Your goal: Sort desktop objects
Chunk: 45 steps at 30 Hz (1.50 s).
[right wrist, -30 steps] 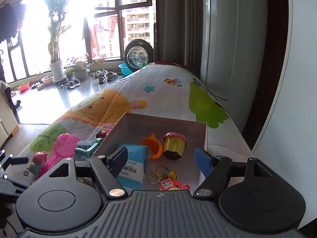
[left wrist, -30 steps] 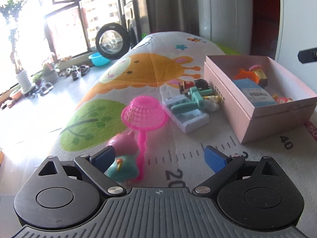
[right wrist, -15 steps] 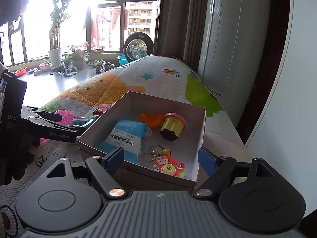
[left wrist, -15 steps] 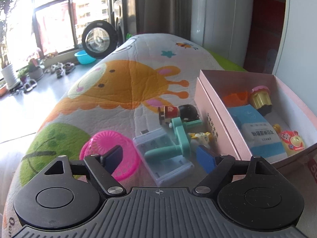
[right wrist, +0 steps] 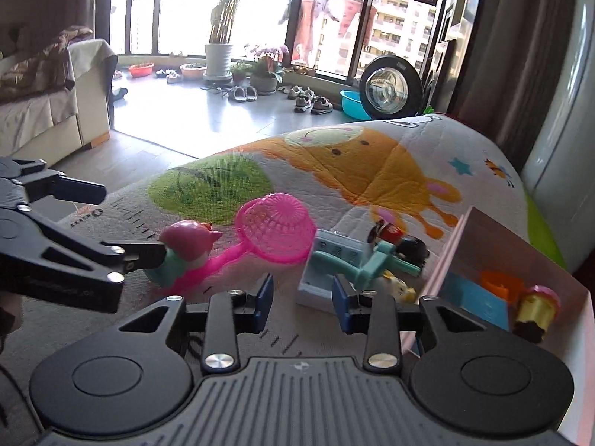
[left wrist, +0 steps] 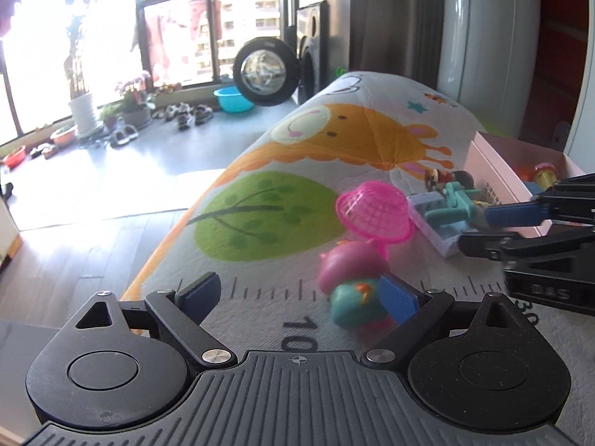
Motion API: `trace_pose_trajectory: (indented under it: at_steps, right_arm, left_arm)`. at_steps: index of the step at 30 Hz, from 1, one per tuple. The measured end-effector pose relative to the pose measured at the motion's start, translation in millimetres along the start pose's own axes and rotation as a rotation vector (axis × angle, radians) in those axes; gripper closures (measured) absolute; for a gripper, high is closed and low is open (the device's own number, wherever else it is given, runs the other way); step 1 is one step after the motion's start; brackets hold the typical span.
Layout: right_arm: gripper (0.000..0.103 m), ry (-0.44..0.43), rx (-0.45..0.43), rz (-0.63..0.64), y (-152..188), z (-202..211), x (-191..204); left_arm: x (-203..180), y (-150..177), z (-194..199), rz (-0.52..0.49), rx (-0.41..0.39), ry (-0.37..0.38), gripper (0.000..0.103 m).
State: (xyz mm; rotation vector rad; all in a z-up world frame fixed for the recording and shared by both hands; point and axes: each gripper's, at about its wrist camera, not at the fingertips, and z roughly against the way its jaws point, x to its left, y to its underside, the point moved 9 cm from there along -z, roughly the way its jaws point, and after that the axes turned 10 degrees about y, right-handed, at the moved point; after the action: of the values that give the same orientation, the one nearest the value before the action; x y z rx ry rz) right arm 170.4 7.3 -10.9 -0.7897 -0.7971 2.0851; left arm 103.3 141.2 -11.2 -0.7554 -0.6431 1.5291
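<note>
1. The left gripper (left wrist: 301, 293), jaws opening wide, has the pink pig toy (left wrist: 353, 290) (blurred) against its right finger, not clamped.
2. The right gripper (right wrist: 301, 297), jaws closing and narrow with nothing between them, hovers near the grey tray (right wrist: 327, 260).
3. The pink box (right wrist: 520, 260) sits far right.

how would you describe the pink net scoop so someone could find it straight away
On the cartoon play mat, look left of the open pink box. The pink net scoop lies between the pig figure and the grey tray. It alone has a round mesh basket on a handle.
</note>
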Motion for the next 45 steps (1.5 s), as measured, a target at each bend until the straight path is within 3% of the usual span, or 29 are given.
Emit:
trace_pose_trajectory:
  at_steps: [4,7,13,19,21,23,25,27,30,33,36,37,39,40,43,45]
  right_arm:
    - [0.069,0.011,0.068,-0.06,-0.9,-38.1,2.9]
    - [0.069,-0.017,0.119,-0.1,8.8,-41.0,-1.5]
    - [0.068,-0.139,0.189,-0.121,50.4,11.8,-1.2]
    - [0.068,-0.219,0.26,-0.188,95.1,66.2,-27.3]
    - [0.057,-0.156,0.205,-0.226,96.3,85.7,-54.4]
    - [0.025,-0.04,0.107,-0.288,88.9,104.2,-94.2]
    - [0.012,0.097,0.014,-0.347,83.0,116.8,-135.5]
    - [0.007,0.222,-0.024,-0.39,82.9,114.7,-175.9]
    - [0.007,0.315,0.008,-0.479,94.7,89.4,-220.7]
    - [0.007,0.265,0.065,-0.587,105.0,58.5,-241.0]
    - [0.007,0.186,0.086,-0.628,102.2,38.9,-232.4]
    - [0.001,0.181,0.092,-0.628,99.3,34.4,-227.0]
    - [0.0,0.208,0.087,-0.612,92.3,28.2,-215.2]
    - [0.0,0.184,0.08,-0.604,88.9,25.7,-209.0]
    - [0.001,0.002,0.046,-0.599,76.0,23.9,-186.8]
    - [0.001,-0.004,0.007,-0.572,68.8,33.8,-178.4]
  left_arm:
    - [3.4,0.8,7.0,0.016,-0.013,0.034,0.006]
    - [-0.8,0.4,3.9,0.015,-0.011,0.057,0.005]
    - [-19.6,1.1,-12.7,-0.025,0.018,0.086,0.005]
    - [-34.5,10.2,-43.7,-0.046,0.087,0.068,0.005]
    - [-39.9,13.4,-51.9,-0.056,0.103,0.059,0.005]
    - [-49.5,16.0,-54.9,-0.079,0.111,0.07,0.005]
    - [-63.4,18.8,-55.3,-0.112,0.116,0.092,0.005]
    - [-84.6,22.3,-54.6,-0.168,0.118,0.134,0.005]
    - [-115.1,29.9,-49.5,-0.242,0.123,0.202,0.005]
    - [-132.0,39.1,-40.2,-0.266,0.136,0.248,0.005]
    - [-133.3,42.6,-25.7,-0.254,0.13,0.268,0.005]
    - [-131.4,42.0,-20.8,-0.249,0.126,0.267,0.005]
    - [-127.0,40.2,-12.9,-0.238,0.12,0.259,0.004]
    - [-126.3,39.0,-9.6,-0.231,0.118,0.263,0.004]
    - [-133.6,35.7,-4.8,-0.226,0.124,0.313,0.004]
    - [-142.8,37.8,-4.5,-0.244,0.13,0.337,0.004]
